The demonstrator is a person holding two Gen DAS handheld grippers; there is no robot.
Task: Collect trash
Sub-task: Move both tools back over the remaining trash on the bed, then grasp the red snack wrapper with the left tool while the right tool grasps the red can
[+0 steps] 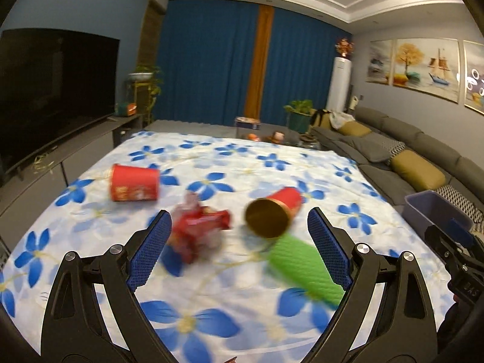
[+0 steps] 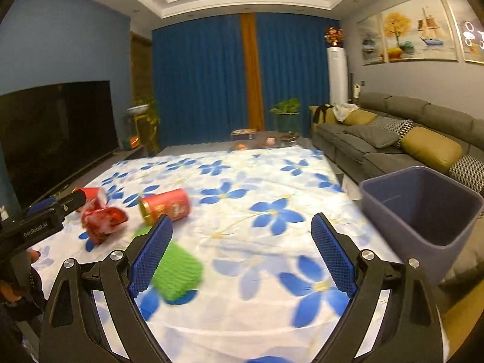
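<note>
Motion blur smears the wrapper [image 1: 198,233]; its print is unreadable. The green roll [image 1: 305,267] is partly hidden behind a pad, long axis running 11 to 5 o'clock. The can [image 1: 273,213] lies on the cloth [image 1: 242,163], mouth toward 7 o'clock. The cup [image 1: 134,183] lies sideways at 10 o'clock. Left gripper [image 1: 239,248] and right gripper [image 2: 242,252] both gape, empty. The bin [image 2: 423,208] sits at 3 o'clock.

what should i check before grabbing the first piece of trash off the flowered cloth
1. Left hand-held gripper open and empty: ok.
2. Right hand-held gripper open and empty: ok.
3. Bin upright, nothing visible inside: ok.
4. Trash in view on the cloth: red wrapper, gold-rimmed red can, green sleeve, second red cup, all lying loose: ok.
5. Green sleeve touching the can, or only beside it: cannot tell, pictures are blurred.
6. Pictures sharp enough to aim: not ok.
</note>
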